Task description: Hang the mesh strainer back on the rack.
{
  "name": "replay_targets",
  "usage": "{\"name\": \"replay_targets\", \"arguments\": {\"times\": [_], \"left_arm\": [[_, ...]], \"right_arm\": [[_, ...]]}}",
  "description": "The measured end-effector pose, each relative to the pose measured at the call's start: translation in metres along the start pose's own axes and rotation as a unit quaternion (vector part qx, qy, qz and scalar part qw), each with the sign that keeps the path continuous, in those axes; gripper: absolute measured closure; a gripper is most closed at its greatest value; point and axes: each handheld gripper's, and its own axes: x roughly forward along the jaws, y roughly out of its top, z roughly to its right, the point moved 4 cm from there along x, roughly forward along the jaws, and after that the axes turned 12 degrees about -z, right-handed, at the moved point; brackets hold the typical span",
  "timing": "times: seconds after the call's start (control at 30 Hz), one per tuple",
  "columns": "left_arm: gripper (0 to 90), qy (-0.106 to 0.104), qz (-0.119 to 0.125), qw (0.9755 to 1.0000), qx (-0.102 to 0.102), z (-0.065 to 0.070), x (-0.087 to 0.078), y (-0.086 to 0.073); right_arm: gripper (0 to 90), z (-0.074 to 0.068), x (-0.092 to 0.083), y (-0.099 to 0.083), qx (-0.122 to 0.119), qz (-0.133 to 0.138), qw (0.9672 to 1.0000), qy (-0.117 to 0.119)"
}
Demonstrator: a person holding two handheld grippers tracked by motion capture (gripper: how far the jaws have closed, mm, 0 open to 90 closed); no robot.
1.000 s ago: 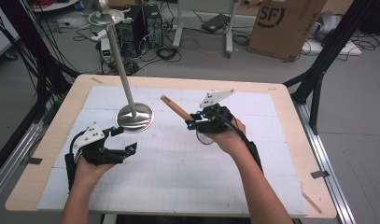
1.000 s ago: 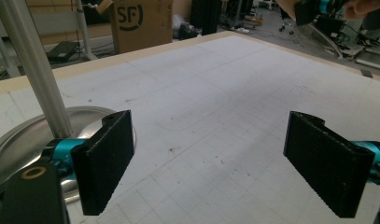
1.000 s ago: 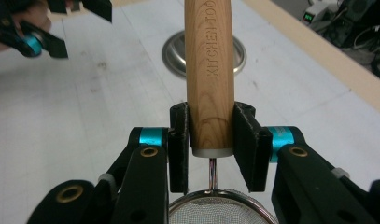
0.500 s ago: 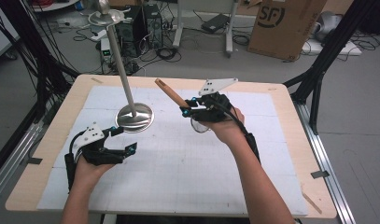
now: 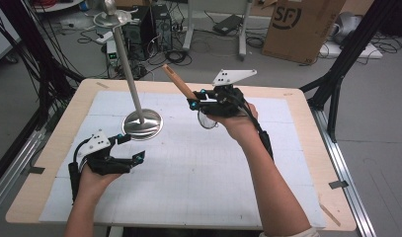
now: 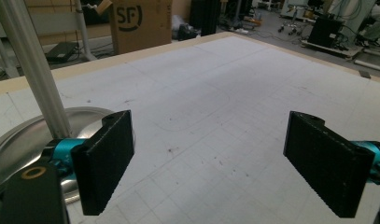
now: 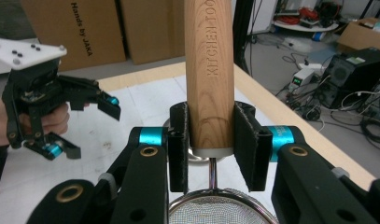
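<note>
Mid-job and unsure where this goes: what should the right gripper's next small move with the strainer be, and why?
Probably carry the strainer toward the stand's post. The right gripper is shut on its wooden handle and holds it off the table, while the left gripper rests open by the stand's base.

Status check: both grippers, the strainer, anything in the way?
Left gripper open, low over the table beside the metal stand. Right gripper shut on strainer's wooden handle, raised, mesh toward the hand. Path clear.
</note>
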Motion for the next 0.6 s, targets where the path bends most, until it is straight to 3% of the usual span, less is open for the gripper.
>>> {"name": "replay_targets", "arguments": {"times": [0.27,0.6], "left_arm": [[16.7,-0.002,0.001,1.0,0.0,-0.001,-0.001,0.0],[16.7,-0.002,0.005,1.0,-0.003,-0.001,-0.002,0.0]], "right_arm": [[68.7,0.0,0.001,0.021,-0.021,0.018,0.9996,-0.004],[68.6,0.005,0.002,0.041,-0.027,0.025,0.9991,0.02]]}}
